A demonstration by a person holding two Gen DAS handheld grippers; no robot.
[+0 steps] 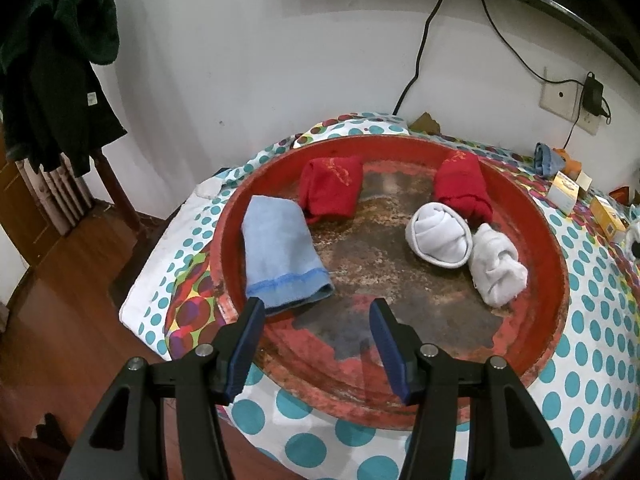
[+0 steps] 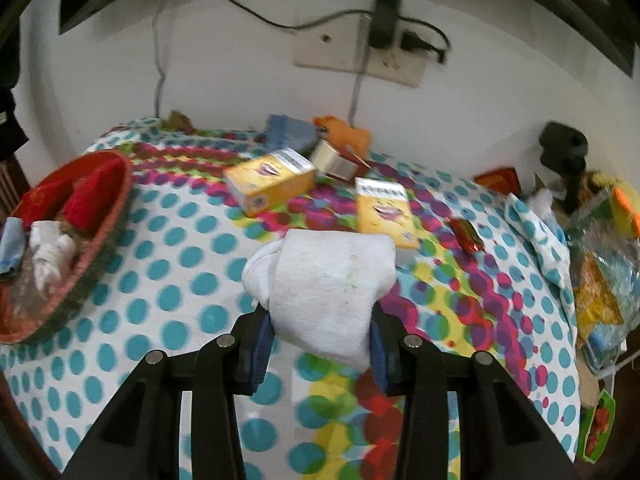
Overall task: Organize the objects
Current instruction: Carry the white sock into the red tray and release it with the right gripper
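My right gripper (image 2: 322, 320) is shut on a white rolled sock (image 2: 324, 280), held above the dotted tablecloth. In the left wrist view a round red tray (image 1: 532, 344) holds a light blue folded cloth (image 1: 280, 256), two red folded cloths (image 1: 330, 188) (image 1: 462, 184) and two white rolled socks (image 1: 438, 236) (image 1: 496, 270). Over the tray's near rim my left gripper (image 1: 316, 312) hangs open with nothing between its fingers. The same tray (image 2: 108, 236) shows at the left of the right wrist view.
Two yellow boxes (image 2: 270, 180) (image 2: 386, 212), a smaller box (image 2: 336, 160), a blue cloth (image 2: 288, 132) and an orange item (image 2: 344, 132) lie toward the wall. A red wrapper (image 2: 466, 234) and plastic bags (image 2: 604, 280) sit at right. Dark clothing (image 1: 52, 60) hangs at left.
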